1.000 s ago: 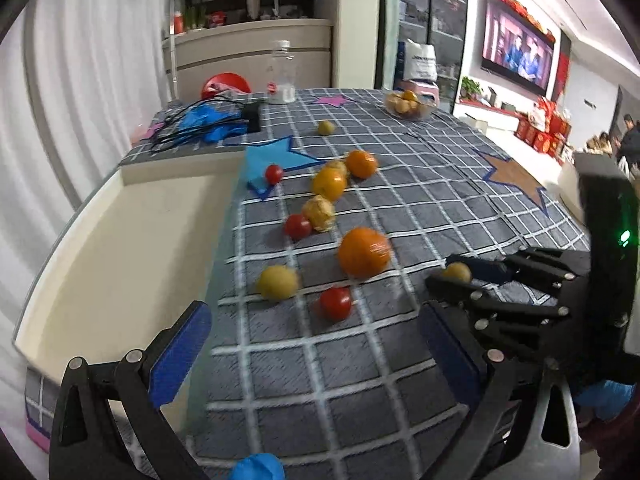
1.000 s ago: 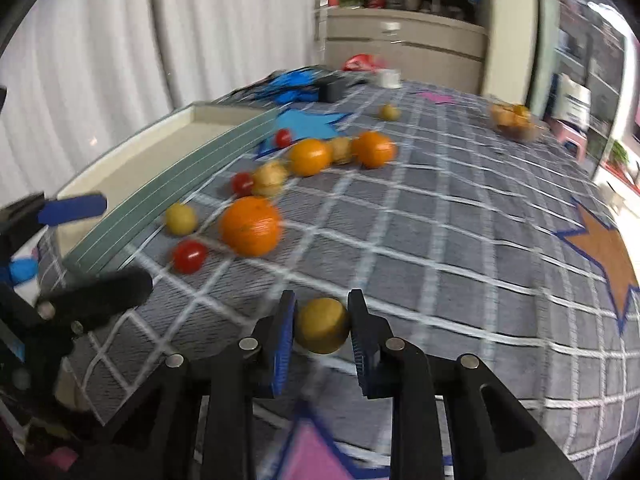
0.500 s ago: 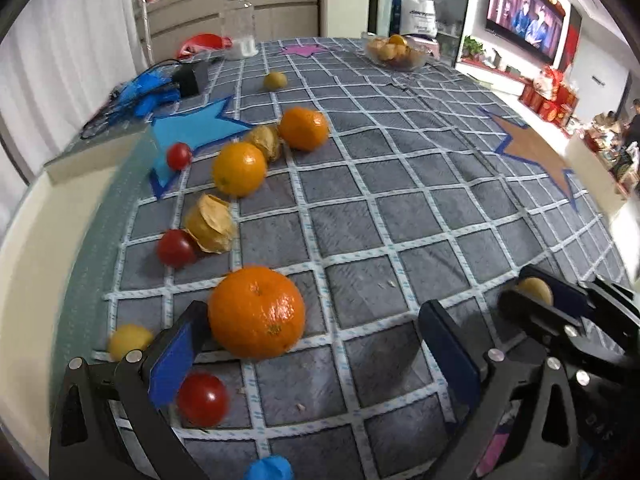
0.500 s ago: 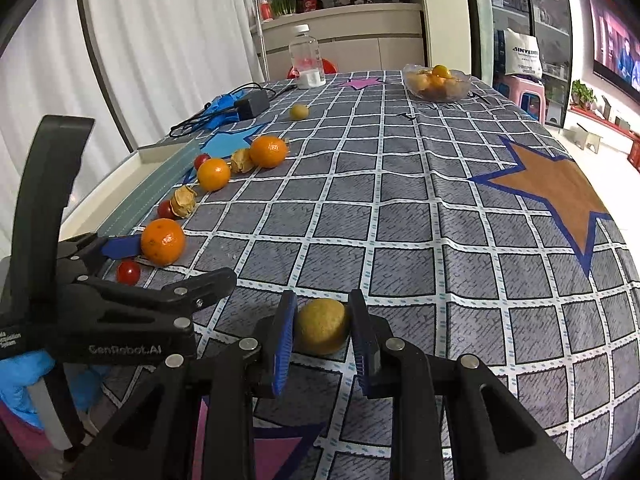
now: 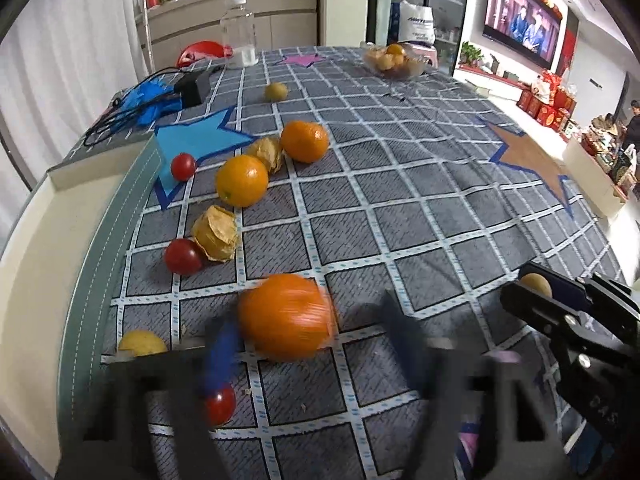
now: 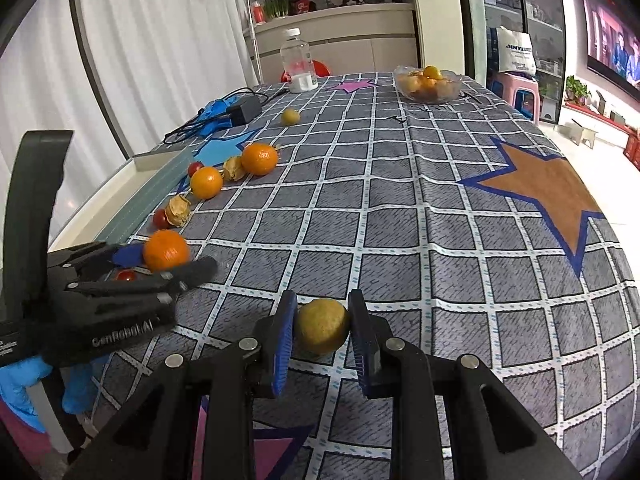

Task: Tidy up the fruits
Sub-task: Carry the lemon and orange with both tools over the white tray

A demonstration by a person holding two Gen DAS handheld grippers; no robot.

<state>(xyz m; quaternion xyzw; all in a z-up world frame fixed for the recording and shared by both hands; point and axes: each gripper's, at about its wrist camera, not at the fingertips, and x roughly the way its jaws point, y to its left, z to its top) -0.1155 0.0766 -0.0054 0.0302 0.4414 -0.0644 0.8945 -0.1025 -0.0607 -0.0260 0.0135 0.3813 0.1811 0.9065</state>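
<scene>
While the right gripper (image 6: 322, 334) gripped a yellow fruit (image 6: 322, 330), the left gripper (image 5: 306, 354) had just been closing around an orange (image 5: 286, 316), pads apparently not yet pressing; beside the empty tray (image 5: 36, 256), the other fruits were unsorted.

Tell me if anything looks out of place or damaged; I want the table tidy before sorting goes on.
Nothing looks damaged or spilled. The fruit lies loose along the tray rather than gathered, and one small yellow-green fruit sits apart, farther up the tablecloth. A black adapter with tangled cable also lies among them, unrelated to the fruit.

Low wrist views, shared checked tablecloth (image 5: 400, 216)
</scene>
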